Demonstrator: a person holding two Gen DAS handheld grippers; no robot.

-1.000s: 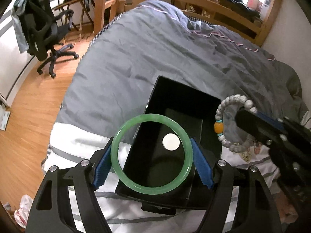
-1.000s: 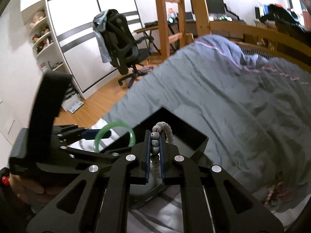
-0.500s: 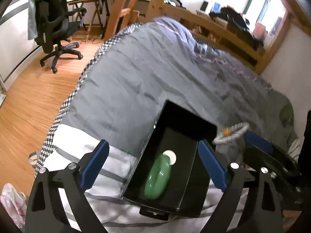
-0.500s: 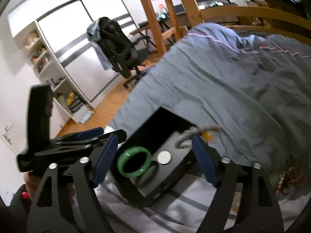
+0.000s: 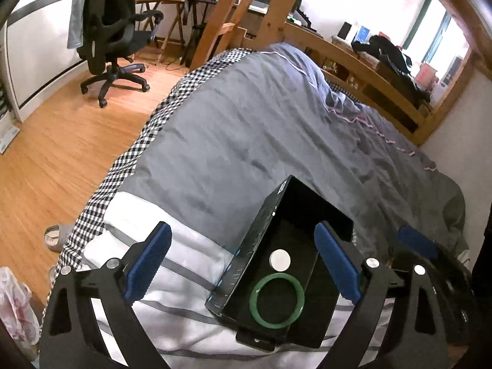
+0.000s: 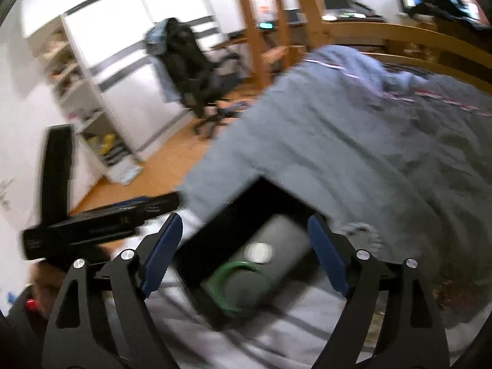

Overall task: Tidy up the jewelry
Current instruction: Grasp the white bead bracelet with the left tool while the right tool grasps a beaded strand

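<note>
A green jade bangle [image 5: 276,299] lies flat inside the open black box [image 5: 261,230] on the bed, next to a white round disc [image 5: 279,259]. My left gripper [image 5: 243,266] is open and empty above the box's near end. My right gripper [image 6: 243,258] is open and empty over the same box [image 6: 221,215]; its view is blurred, and the bangle [image 6: 229,289] shows there too. A pale beaded bracelet [image 6: 363,233] lies on the grey duvet just right of the box. The right gripper's blue pad [image 5: 416,241] shows in the left wrist view.
The grey duvet [image 5: 276,129] covers the bed, with a white striped sheet [image 5: 172,252] at the near end. A wooden bed frame [image 5: 369,70] runs behind. A black office chair [image 5: 110,37] stands on the wood floor at left. Small trinkets [image 6: 455,295] lie on the bed at right.
Both grippers opened. The green bangle dropped from my left gripper into the box and settled flat. The beaded bracelet left my right gripper and lies beside the box. Both grippers rose.
</note>
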